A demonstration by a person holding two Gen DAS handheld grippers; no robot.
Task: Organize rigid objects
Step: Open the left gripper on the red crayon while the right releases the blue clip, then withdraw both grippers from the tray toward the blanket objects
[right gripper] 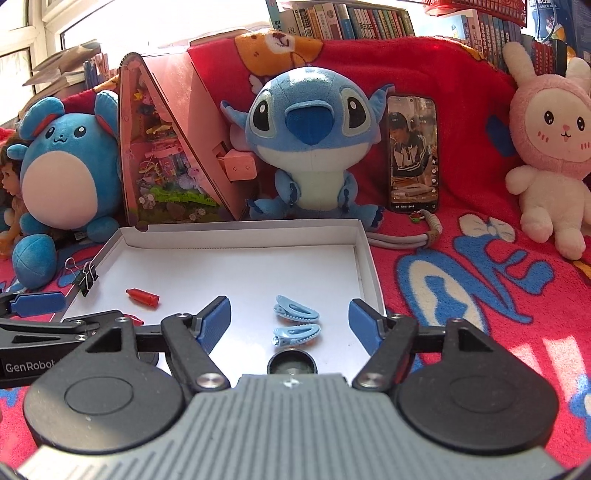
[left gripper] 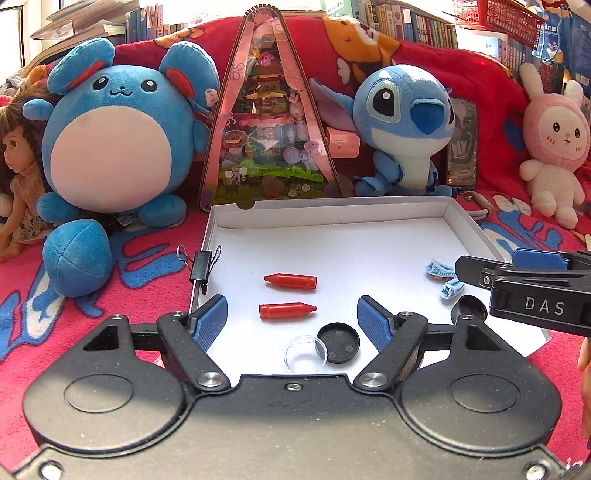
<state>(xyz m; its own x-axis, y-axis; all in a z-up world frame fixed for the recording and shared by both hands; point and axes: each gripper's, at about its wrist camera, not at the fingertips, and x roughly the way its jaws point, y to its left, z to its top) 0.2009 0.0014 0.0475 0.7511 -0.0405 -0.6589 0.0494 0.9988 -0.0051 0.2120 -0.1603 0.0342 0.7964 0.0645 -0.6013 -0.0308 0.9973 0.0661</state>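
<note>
White shallow box lid (left gripper: 332,236) is set on a red patterned blanket (left gripper: 110,280); its floor serves as the sorting area.

Left gripper (left gripper: 291,317) is held low over the near edge of the lid. Jaws are seen spread wide, blue pads well apart, nothing gripped. Between the pads, on the lid floor, two red caps (left gripper: 290,281) are laid one behind the other, roughly parallel and pointed in opposite directions. Nearer the camera, a clear round dish (left gripper: 304,355) is noted touching a black round lid (left gripper: 339,342).

Right gripper (right gripper: 290,317) is likewise seen wide open, with nothing clamped. Between its pads, two light blue hair clips (right gripper: 295,312) are laid side by side on the lid floor, close together. Just below them a black ring-shaped lens piece (right gripper: 291,363) is partly hidden by the gripper body.

A black binder clip (left gripper: 202,266) is observed clamped on the left wall of the lid.

Behind the lid, ranged along the blanket: a round blue plush (left gripper: 118,144), a triangular pink toy box (left gripper: 267,122), a blue big-eared plush (right gripper: 308,147), a phone (right gripper: 413,153) propped upright with its screen lit, and a pink rabbit plush (right gripper: 550,147). A doll (left gripper: 18,184) is partly seen at the far left. Bookshelves (right gripper: 351,18) are noted in the background.
</note>
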